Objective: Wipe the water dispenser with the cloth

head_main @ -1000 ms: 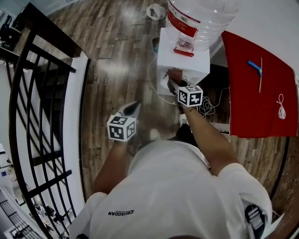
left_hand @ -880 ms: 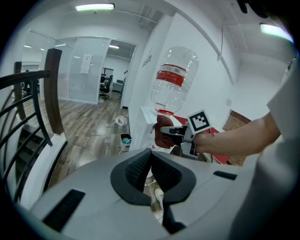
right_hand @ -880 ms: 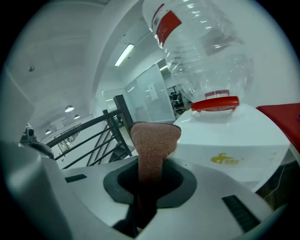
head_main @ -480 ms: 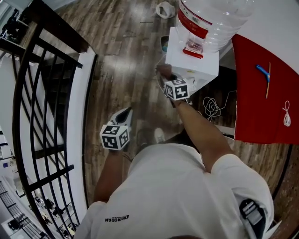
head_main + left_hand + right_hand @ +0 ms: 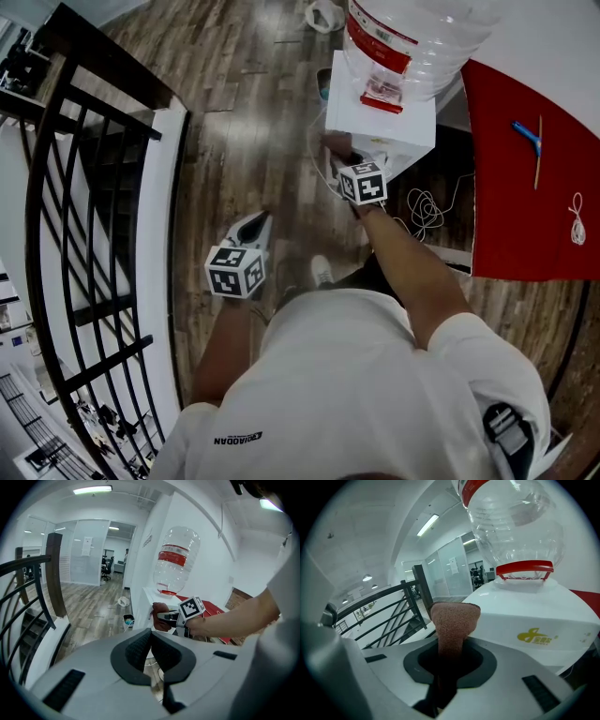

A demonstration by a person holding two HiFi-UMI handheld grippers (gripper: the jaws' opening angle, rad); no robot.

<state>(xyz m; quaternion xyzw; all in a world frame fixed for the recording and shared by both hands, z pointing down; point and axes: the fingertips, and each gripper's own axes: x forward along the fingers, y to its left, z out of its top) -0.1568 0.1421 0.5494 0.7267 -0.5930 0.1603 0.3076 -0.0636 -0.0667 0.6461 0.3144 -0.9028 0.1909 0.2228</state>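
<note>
The white water dispenser [image 5: 380, 117] stands at the top of the head view with a clear, red-collared bottle [image 5: 412, 37] upside down on it. My right gripper [image 5: 337, 155] is shut on a reddish-brown cloth [image 5: 332, 142] at the dispenser's front left edge. In the right gripper view the cloth [image 5: 454, 620] sticks up between the jaws, just left of the dispenser's top [image 5: 534, 616]. My left gripper [image 5: 257, 225] hangs lower, over the wood floor, shut on nothing. In the left gripper view its pads [image 5: 138, 651] meet, with the bottle [image 5: 176, 559] beyond them.
A black stair railing [image 5: 84, 187] runs along the left. Right of the dispenser is a red-covered table [image 5: 525, 187] with a blue tool [image 5: 525, 136]. A coiled white cable [image 5: 427, 211] lies on the floor by the base, and a small bin [image 5: 323, 84] stands behind it.
My right gripper with the cloth has moved left and up along the dispenser's front. The left gripper has barely moved.
</note>
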